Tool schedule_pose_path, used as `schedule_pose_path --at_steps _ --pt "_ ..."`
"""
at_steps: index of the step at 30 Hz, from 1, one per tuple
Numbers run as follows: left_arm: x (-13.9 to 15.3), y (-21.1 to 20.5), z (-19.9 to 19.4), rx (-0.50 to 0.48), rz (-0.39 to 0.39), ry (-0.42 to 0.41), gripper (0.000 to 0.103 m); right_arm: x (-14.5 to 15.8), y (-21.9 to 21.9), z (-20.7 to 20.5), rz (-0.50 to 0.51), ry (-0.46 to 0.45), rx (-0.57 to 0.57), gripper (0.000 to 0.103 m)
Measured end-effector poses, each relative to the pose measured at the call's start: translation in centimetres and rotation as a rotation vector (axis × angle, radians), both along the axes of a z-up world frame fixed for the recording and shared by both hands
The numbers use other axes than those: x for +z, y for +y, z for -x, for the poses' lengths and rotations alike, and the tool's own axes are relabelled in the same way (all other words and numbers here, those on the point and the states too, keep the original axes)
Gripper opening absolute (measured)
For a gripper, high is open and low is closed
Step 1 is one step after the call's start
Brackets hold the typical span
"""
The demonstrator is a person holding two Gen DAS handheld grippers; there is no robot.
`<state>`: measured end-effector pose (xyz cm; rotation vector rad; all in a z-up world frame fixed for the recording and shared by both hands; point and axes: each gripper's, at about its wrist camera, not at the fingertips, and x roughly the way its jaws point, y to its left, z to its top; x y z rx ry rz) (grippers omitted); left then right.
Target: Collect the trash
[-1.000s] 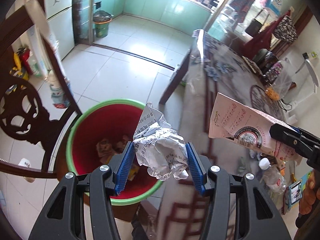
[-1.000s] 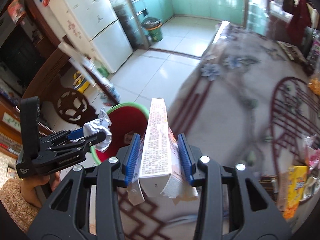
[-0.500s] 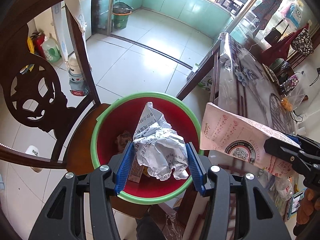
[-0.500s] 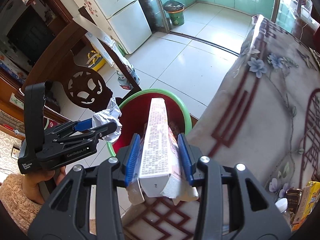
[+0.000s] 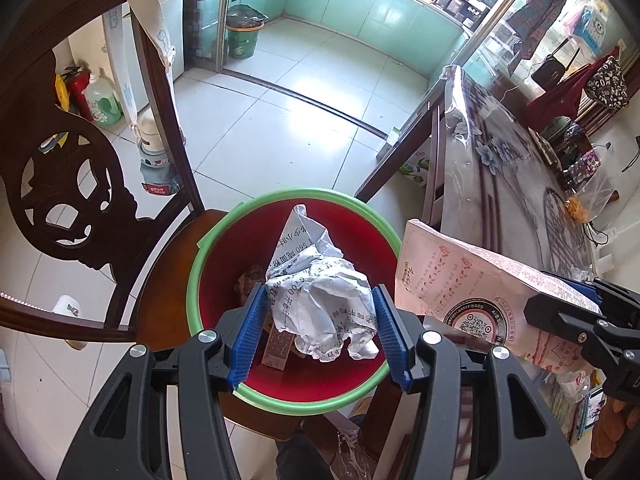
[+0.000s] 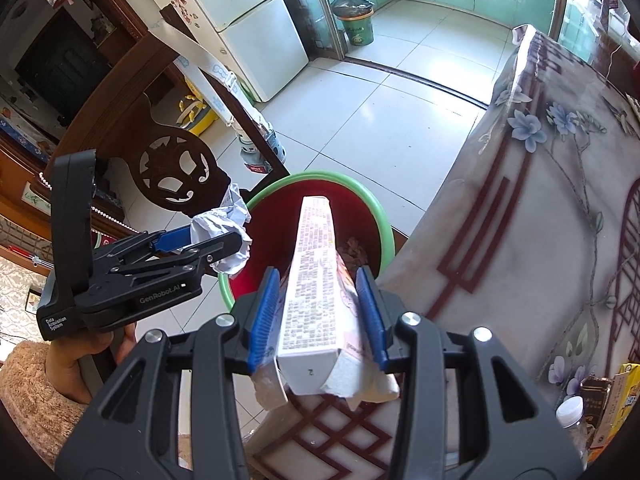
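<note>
Your left gripper was clamped on a crumpled paper, its blue pads pressed against both sides, directly over the red bin with the green rim on the wooden chair. Your right gripper gripped a flattened pink carton, whose far end reached over the bin, just left of the table

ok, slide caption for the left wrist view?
Left hand-held gripper holds crumpled paper over the red bin.
</note>
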<state>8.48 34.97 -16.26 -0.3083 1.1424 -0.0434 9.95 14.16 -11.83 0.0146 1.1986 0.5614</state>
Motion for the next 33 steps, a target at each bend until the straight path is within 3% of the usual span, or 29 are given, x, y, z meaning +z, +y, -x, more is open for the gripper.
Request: schedule_pose_path --at_steps 9,13,16,22,28,33 --pt "-0.1 0.0 0.0 -0.003 -0.002 0.002 0.056 -0.2 -0.2 0.2 -0.030 0.010 -0.012 0.041" --pt "-0.2 0.2 0.1 0.014 -0.008 0.006 0.063 0.2 -0.8 0.3 -0.063 0.009 -0.045 0.061" --pt "0.1 0.2 0.2 0.022 -0.014 -0.003 0.075 0.8 -1.6 0.5 -0.072 -0.009 -0.070 0.066" --pt "1.0 -1.1 0.1 -0.008 -0.008 -0.033 0.080 1.6 -4.5 1.2 -0.073 -0.039 -0.152 0.070" --pt "1.7 -4.6 -0.1 -0.100 0.013 -0.049 0.080 2.1 -10.6 2.7 -0.026 -0.082 -0.303 0.070" --pt "2.1 -9.2 -0.2 -0.202 0.026 -0.050 0.079 1.8 -19.6 4.5 0.023 -0.085 -0.524 0.071"
